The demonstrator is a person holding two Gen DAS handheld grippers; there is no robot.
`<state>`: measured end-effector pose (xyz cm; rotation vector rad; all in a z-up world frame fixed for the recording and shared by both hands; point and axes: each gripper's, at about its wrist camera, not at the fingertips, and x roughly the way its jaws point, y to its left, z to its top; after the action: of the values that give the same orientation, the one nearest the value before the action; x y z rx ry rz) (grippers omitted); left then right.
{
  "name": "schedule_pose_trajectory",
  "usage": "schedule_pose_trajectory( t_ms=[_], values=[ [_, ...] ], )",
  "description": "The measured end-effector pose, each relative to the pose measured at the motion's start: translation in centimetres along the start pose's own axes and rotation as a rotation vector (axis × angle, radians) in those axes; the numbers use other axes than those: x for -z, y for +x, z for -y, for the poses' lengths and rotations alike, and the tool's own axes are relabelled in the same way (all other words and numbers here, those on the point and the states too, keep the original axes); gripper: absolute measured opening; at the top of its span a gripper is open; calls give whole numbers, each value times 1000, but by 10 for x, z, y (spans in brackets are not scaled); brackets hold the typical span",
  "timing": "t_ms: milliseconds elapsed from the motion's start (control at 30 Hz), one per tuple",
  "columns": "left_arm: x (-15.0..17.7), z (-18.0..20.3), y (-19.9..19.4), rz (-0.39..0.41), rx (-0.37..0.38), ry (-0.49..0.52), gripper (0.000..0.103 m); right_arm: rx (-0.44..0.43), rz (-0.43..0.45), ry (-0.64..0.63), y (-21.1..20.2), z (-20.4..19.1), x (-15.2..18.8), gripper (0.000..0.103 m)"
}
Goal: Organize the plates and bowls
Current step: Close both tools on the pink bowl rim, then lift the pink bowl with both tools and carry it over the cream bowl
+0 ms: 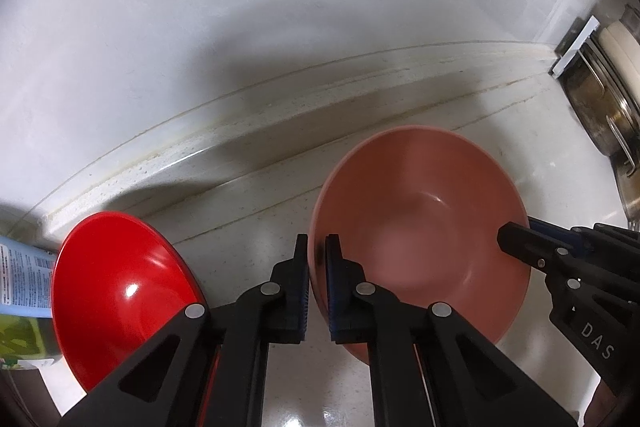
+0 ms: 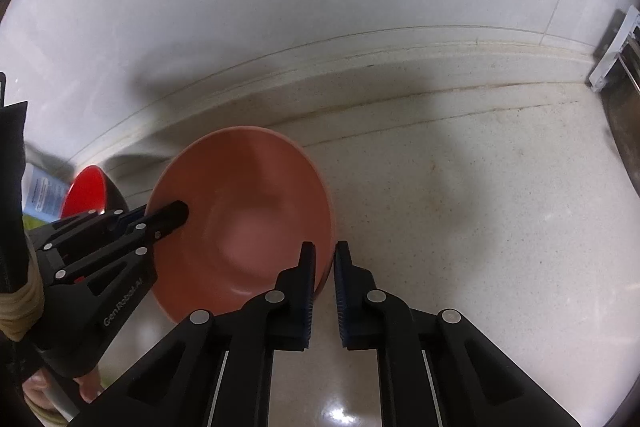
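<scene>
A salmon-pink bowl (image 1: 424, 227) sits upright on the pale counter; it also shows in the right wrist view (image 2: 244, 215). My left gripper (image 1: 317, 259) is shut on the bowl's left rim, one finger inside and one outside. My right gripper (image 2: 323, 267) is shut on the bowl's right rim in the same way; it also shows in the left wrist view (image 1: 520, 243). A glossy red bowl (image 1: 120, 291) stands to the left of the pink bowl; it is small at far left in the right wrist view (image 2: 86, 191).
A blue and green printed package (image 1: 22, 291) lies at the far left beside the red bowl. A metal rack with steel pots and a pale plate (image 1: 600, 83) stands at the right. A raised counter ledge (image 1: 280, 111) and the white wall run behind.
</scene>
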<state>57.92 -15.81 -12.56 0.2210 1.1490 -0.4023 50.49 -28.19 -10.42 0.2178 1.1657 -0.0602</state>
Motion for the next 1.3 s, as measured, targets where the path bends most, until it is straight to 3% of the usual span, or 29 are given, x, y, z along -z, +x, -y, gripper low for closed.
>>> schedule_pose_trajectory(
  t_ms=[467,833,1300],
  values=[
    [7,2,-38,50,5,-11,9,-23,34,7,-17,3,3,10],
    [43,9,-94,99,41,-21,9,-42,88,-2,-69,7,33,10],
    [103,51,-157,139,81,-12,10,-35,147,-7,-129,12,89,10]
  ],
)
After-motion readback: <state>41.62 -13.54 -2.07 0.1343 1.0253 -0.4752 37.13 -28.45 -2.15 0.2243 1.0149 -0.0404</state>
